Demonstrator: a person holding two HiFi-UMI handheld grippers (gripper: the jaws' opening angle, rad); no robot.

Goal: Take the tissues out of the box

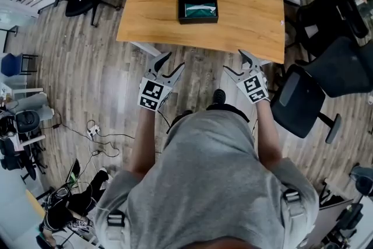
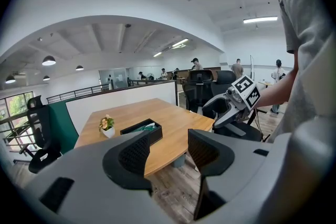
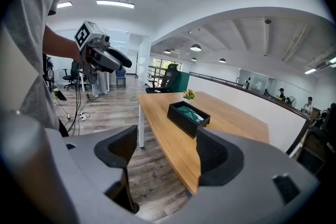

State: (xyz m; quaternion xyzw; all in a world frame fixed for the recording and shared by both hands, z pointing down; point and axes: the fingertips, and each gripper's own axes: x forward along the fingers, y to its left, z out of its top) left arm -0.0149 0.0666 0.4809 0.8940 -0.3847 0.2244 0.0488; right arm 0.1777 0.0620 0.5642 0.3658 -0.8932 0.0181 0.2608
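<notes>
Left gripper (image 1: 175,61) and right gripper (image 1: 233,60) hang wide open and empty at lower centre, short of the table (image 1: 245,14) edge. Reach in first. I'd steady the box (image 1: 198,20) with one, pinch the tissues (image 1: 199,9) with the other, lift straight up. Box sits upper centre: black, shallow, open-topped, green and white showing inside.

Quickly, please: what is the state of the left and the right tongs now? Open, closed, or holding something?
Left tongs: open, holding nothing.
Right tongs: open, holding nothing.
</notes>
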